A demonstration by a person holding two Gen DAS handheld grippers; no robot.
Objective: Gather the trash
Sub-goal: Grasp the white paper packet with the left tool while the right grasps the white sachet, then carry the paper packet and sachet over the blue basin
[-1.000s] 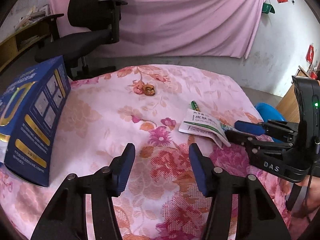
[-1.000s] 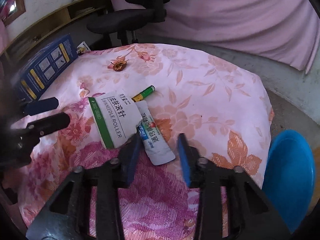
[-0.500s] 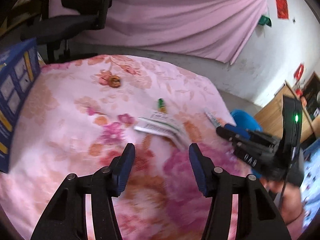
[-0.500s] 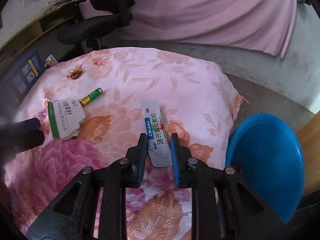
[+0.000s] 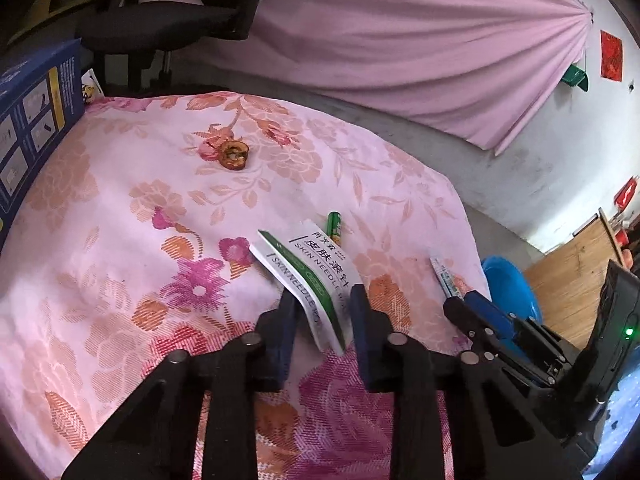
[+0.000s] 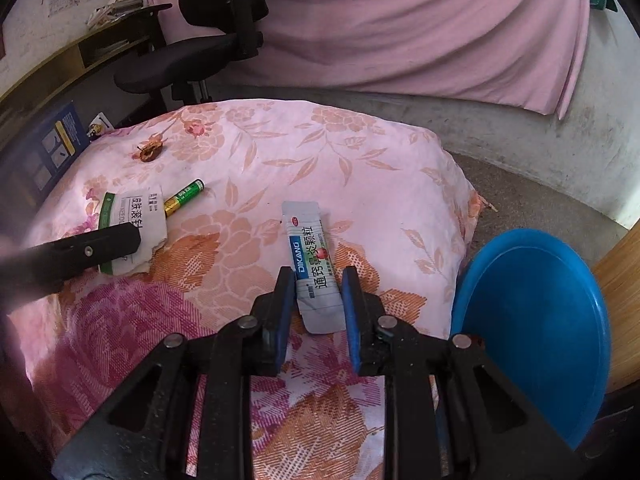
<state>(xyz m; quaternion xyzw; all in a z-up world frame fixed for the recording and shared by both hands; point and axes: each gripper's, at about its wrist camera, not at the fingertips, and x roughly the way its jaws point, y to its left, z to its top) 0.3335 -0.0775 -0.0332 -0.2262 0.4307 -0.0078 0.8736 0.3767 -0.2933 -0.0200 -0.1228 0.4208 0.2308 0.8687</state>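
Since half a second ago the left gripper (image 5: 322,312) has come forward to the white and green packet (image 5: 312,276), whose near end now lies between its fingers; before, the packet lay well ahead of them. The right gripper (image 6: 316,296) has widened a little around the sachet (image 6: 314,268).

The left fingers stand apart on either side of the packet's near end, with gaps showing, not clamped. The right fingers are likewise apart, one on each side of the sachet's lower half; whether they touch its edges cannot be told.

Everything lies on a tabletop covered by a pink flowered cloth (image 6: 360,168). The packet sits toward the near middle, and a green and gold battery (image 5: 334,227) lies just beyond it, touching or nearly touching its far edge. The sachet is near the right edge of the tabletop. A brown dried scrap (image 5: 233,155) rests well apart toward the far side. A dark blue box (image 5: 32,120) stands at the left edge.

A blue basin (image 6: 532,328) sits just off the right edge, below the tabletop; the part in view holds nothing.
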